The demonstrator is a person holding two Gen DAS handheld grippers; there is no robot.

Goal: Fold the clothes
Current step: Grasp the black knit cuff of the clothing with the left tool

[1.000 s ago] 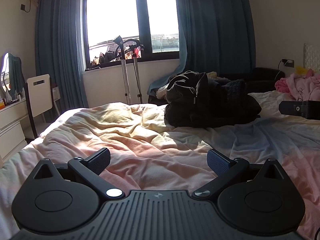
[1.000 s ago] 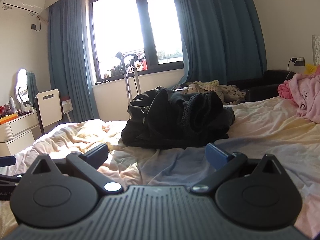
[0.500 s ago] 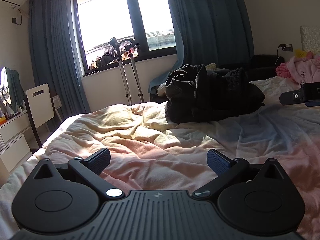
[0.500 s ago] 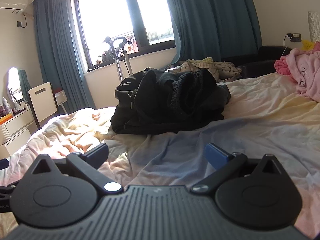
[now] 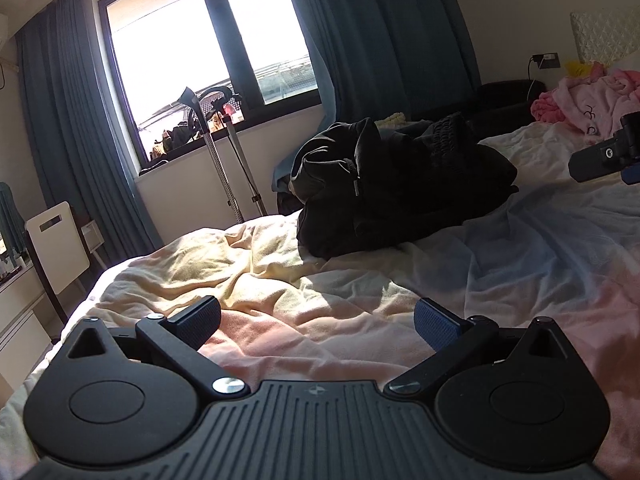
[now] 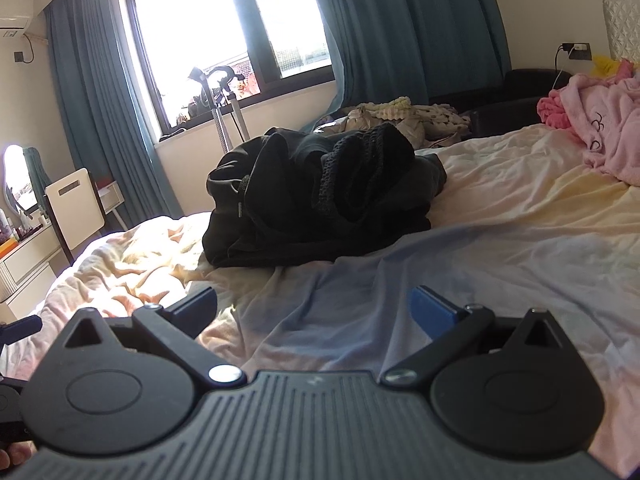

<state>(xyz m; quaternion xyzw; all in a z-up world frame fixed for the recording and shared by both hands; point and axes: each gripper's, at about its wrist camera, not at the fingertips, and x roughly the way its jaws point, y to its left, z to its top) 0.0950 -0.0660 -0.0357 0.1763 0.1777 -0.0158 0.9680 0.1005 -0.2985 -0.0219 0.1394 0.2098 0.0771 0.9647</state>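
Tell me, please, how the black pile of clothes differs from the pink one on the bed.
The black pile sits mid-bed, ahead of both grippers; the pink pile lies far right, near the headboard. The black one is dark with a knitted piece on top; the pink one looks fluffy with dark markings. Both are crumpled and unfolded.

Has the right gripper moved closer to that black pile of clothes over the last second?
Yes. The right gripper has come forward: the black clothes pile looms larger against the window.
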